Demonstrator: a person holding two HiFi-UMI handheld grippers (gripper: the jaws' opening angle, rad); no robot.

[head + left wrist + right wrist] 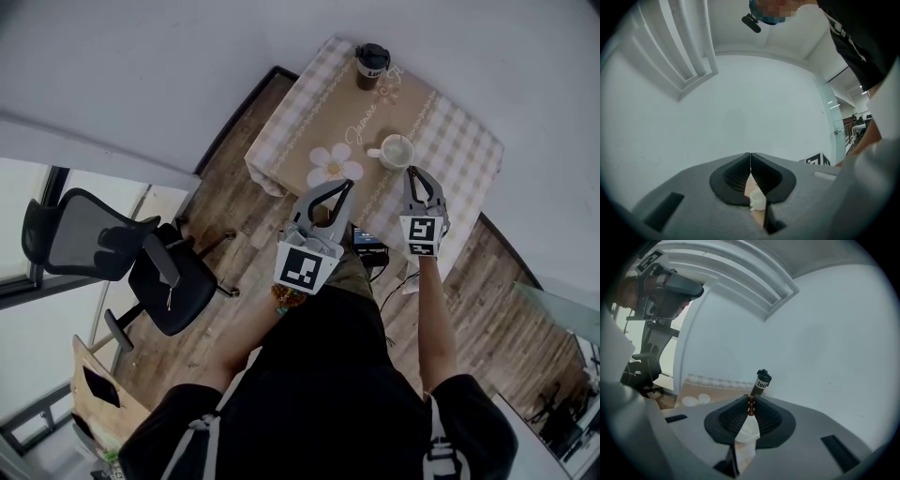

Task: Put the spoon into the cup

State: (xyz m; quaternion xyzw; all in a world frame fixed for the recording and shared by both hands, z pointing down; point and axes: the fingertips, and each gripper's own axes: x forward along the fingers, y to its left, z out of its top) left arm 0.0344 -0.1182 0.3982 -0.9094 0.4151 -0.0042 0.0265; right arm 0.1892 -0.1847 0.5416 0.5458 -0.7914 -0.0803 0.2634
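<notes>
A white cup [397, 151] stands on the checked tablecloth [291, 122]. In the head view my right gripper [412, 172] hovers just in front of the cup, to its right. In the right gripper view it [751, 401] is shut on a thin brown beaded handle, which looks like the spoon [751, 405]; the bowl end is hidden. The cup [748, 431] shows white through the gap below the jaws. My left gripper [348, 185] is held over the table's near edge, left of the cup, with its jaws shut [750, 157] and nothing between them. The cup [758, 200] shows below them.
A dark lidded cup [372, 66] stands at the table's far side and also rises beyond the jaws in the right gripper view [762, 380]. A black office chair [141, 258] stands on the wooden floor to the left. White walls lie behind the table.
</notes>
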